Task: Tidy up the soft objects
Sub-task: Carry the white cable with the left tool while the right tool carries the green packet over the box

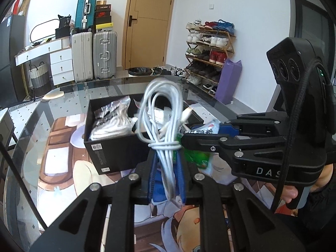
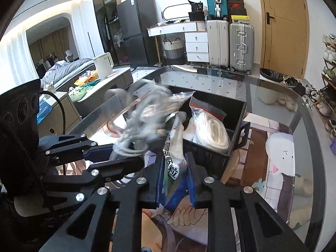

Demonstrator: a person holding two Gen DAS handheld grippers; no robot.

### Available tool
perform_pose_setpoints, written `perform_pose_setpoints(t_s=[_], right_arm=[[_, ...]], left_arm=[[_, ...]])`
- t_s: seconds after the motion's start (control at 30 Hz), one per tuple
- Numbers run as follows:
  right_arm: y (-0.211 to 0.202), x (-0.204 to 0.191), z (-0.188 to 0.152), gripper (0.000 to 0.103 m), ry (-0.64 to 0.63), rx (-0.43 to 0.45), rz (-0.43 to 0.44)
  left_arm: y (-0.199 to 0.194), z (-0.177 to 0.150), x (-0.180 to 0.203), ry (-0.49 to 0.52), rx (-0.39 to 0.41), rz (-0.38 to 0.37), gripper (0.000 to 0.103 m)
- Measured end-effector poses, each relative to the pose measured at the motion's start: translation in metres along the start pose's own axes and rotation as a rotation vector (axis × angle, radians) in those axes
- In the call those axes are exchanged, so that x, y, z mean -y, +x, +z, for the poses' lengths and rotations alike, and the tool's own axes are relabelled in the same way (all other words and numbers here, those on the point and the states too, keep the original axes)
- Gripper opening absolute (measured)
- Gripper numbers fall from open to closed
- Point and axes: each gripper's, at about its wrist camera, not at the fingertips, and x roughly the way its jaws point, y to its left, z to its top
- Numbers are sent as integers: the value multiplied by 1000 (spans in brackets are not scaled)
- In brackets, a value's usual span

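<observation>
Left gripper (image 1: 167, 178) clamped tight on a coiled white cable (image 1: 161, 113), pinched just below its wrap knot; the loops stand up ahead of the fingers, blurred. Right gripper (image 2: 175, 180) closed on a printed snack packet (image 2: 173, 147), gripped at its lower end, the rest rising forward between the pads.

Black box (image 1: 109, 145) sits on the glass counter (image 1: 63, 109) directly ahead of both grippers, already holding a bagged white rope (image 2: 212, 132) and other pouches. Cable loops overlap its near wall in the left view.

Judgement: both items look lifted and bound for the box. Clear the near wall fully before releasing; the loose cable loops could snag the rim. Carry the packet well over the opening before letting go.

Pose: both grippers pitch forward and downward, side by side, close together, the right one just to the left's right. A hand (image 1: 292, 191) shows under the right gripper's handle.
</observation>
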Motion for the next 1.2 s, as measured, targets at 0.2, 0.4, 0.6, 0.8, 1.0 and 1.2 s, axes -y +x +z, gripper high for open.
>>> perform_pose_setpoints(t_s=[0.2, 0.4, 0.6, 0.8, 1.0, 1.2], right_arm=[[5, -9, 0, 16, -26, -4, 16], [3, -11, 2, 16, -34, 14, 22], [-7, -16, 5, 15, -54, 48, 23], [-16, -17, 14, 15, -52, 91, 11], [-16, -11, 32, 15, -29, 120, 8], [-7, -3, 48, 15, -11, 134, 8]], left_arm=[[8, -3, -2, 0, -19, 12, 16], [6, -2, 0, 0, -8, 10, 16], [-2, 0, -1, 8, 17, 12, 16], [-8, 9, 0, 17, 48, 17, 16], [-4, 22, -6, 5, 67, 19, 16], [3, 35, -14, -3, 76, 34, 16]])
